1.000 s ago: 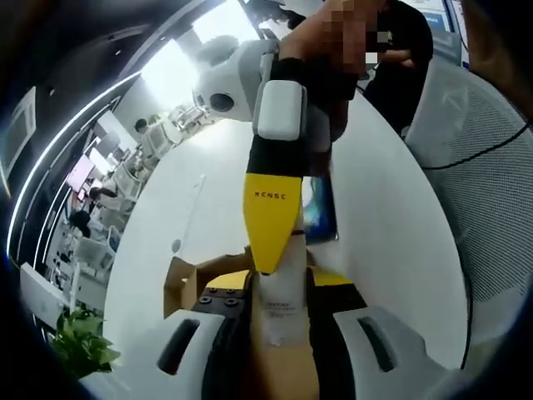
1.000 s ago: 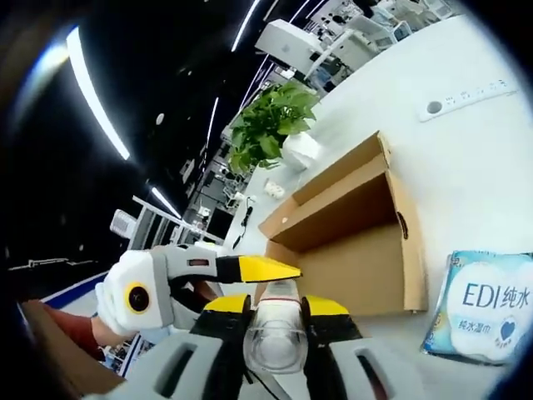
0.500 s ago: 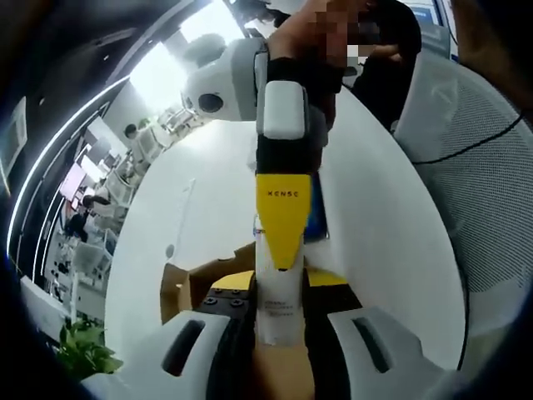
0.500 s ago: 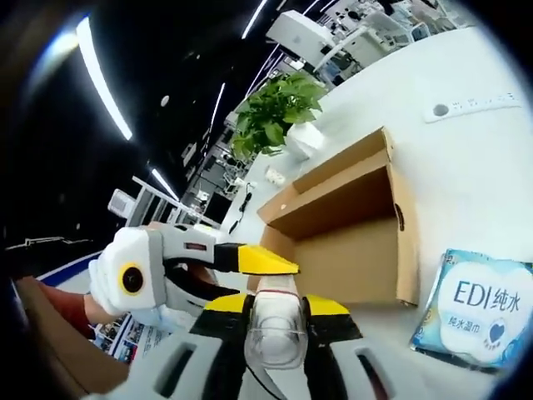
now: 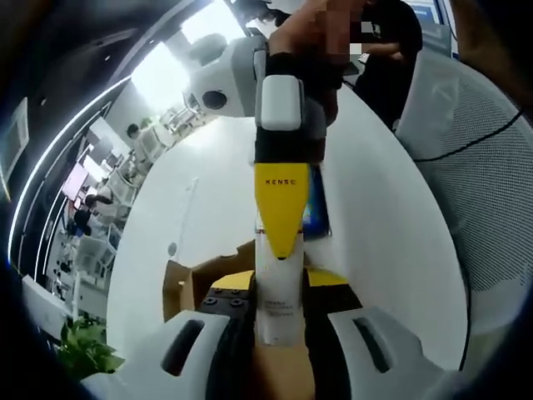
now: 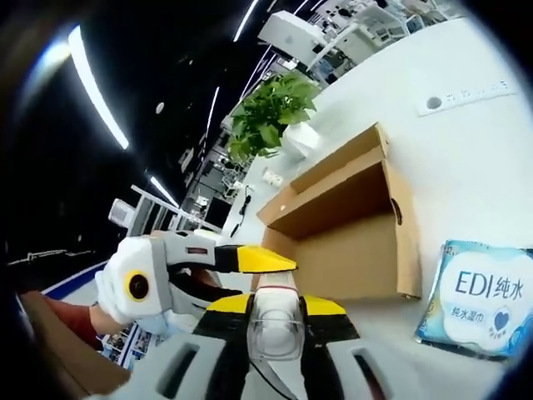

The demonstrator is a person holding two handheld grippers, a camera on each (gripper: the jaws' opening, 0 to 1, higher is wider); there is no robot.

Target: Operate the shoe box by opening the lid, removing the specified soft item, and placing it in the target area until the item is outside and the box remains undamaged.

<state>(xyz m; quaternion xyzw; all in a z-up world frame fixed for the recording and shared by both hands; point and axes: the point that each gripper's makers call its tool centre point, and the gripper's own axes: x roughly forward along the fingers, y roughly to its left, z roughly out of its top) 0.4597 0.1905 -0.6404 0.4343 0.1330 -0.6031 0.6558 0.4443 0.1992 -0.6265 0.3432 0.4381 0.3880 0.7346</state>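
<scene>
Both grippers, left (image 5: 277,293) and right (image 6: 275,310), clamp one bottle (image 6: 275,321), its middle hidden; box (image 6: 354,225) open.

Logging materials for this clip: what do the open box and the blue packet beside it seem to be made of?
The box looks like plain brown cardboard: matte, unprinted, with thin raw edges along its folded walls. The blue packet looks like soft glossy plastic film: its printed surface catches light and its outline is slightly puffy. What is inside the packet can't be seen.
</scene>
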